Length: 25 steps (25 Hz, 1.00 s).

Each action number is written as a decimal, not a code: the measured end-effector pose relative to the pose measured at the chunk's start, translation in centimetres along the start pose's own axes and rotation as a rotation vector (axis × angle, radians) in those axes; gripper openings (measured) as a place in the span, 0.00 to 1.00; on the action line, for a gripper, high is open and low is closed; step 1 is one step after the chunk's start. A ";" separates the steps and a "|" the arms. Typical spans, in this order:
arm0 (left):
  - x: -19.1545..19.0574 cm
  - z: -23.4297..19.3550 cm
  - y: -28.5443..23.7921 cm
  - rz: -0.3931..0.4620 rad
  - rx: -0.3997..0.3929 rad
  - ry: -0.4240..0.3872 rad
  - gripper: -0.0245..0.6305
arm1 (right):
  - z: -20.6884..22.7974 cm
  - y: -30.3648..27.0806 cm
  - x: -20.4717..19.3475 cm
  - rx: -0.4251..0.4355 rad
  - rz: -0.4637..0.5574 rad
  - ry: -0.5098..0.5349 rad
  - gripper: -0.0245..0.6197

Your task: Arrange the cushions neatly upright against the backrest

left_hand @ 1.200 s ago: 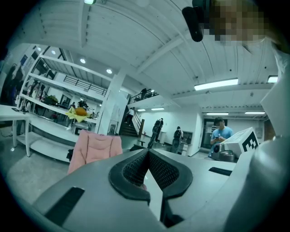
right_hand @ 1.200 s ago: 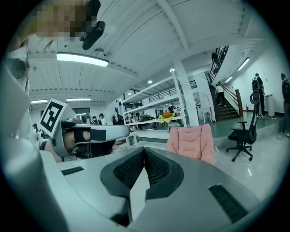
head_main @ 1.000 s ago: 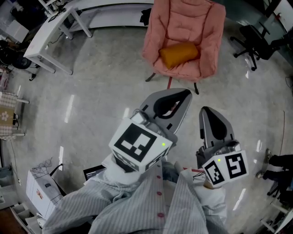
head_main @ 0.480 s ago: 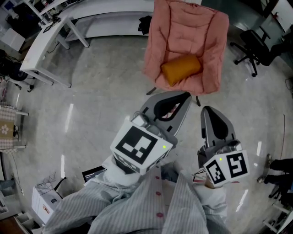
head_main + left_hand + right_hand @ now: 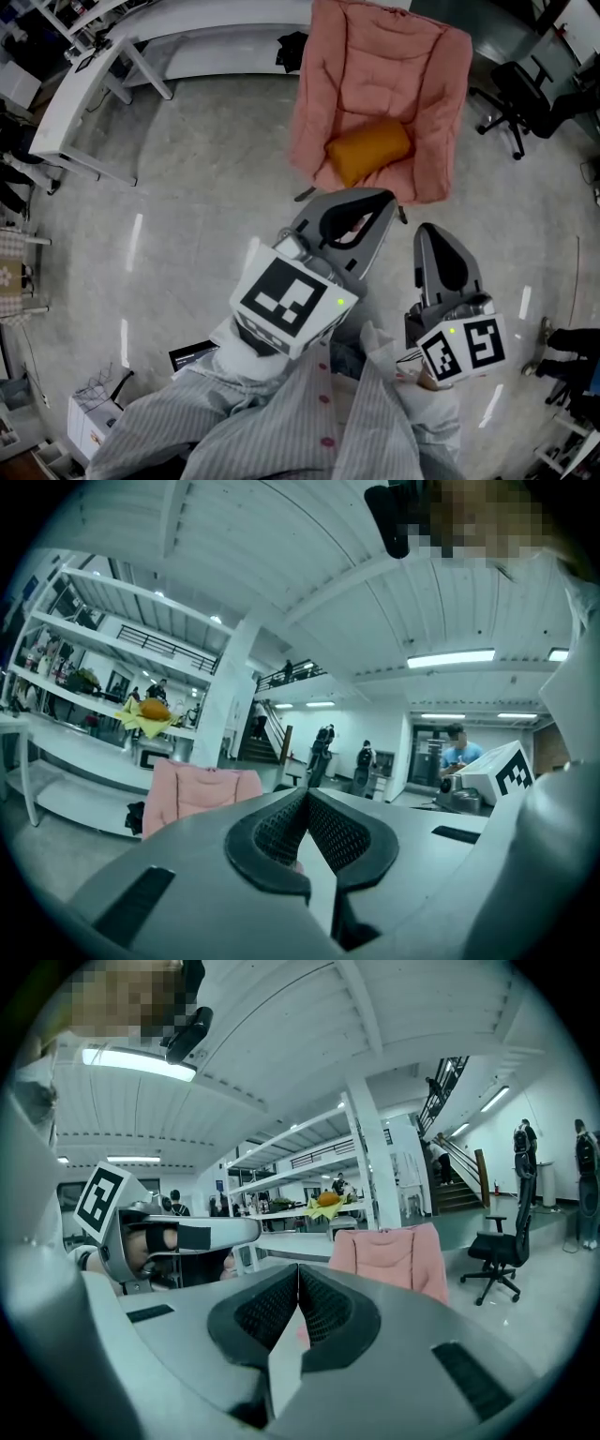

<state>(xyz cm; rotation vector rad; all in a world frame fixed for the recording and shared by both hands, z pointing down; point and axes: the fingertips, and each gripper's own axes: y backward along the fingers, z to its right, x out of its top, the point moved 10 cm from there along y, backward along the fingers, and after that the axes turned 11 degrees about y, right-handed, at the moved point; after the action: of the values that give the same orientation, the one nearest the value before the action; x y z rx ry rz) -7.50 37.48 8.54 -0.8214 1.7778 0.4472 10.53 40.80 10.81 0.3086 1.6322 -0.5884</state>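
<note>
An orange cushion [image 5: 368, 149] lies flat on the seat of a pink padded chair [image 5: 394, 66] at the top of the head view. The chair's pink backrest [image 5: 202, 789] shows beyond the left jaws, and the same backrest [image 5: 389, 1255] beyond the right jaws; the cushion is hidden in both gripper views. My left gripper [image 5: 380, 199] is shut and empty, held in the air just short of the chair's front edge. My right gripper [image 5: 427, 230] is shut and empty too, lower and to the right. Neither touches the chair or cushion.
A white table [image 5: 84, 94] stands at the upper left. A black office chair [image 5: 525, 94] is to the right of the pink chair. A person's dark shoes [image 5: 567, 342] show at the right edge. Boxes [image 5: 94, 427] sit at the lower left on the grey floor.
The chair and cushion have shifted slightly down and right in the head view as the view closes in on them. Both grippers stay shut and hold their places.
</note>
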 end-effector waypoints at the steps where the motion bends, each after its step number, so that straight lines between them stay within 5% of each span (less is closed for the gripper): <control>1: 0.0 -0.6 -0.6 -0.009 0.007 0.004 0.05 | 0.6 -0.5 -0.1 -0.003 -0.005 -0.003 0.06; 9: 1.6 -6.3 -6.6 0.000 0.050 0.009 0.05 | 6.0 -7.5 -0.4 0.018 -0.010 -0.009 0.06; 25: 9.1 -16.1 -25.8 0.038 0.123 0.025 0.05 | 23.8 -23.5 3.6 0.107 -0.026 0.016 0.06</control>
<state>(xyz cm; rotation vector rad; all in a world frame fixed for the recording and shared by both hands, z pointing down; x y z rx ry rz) -1.53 6.34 8.06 -0.7106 1.8276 0.3495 17.71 8.00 10.51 0.3726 1.6254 -0.6958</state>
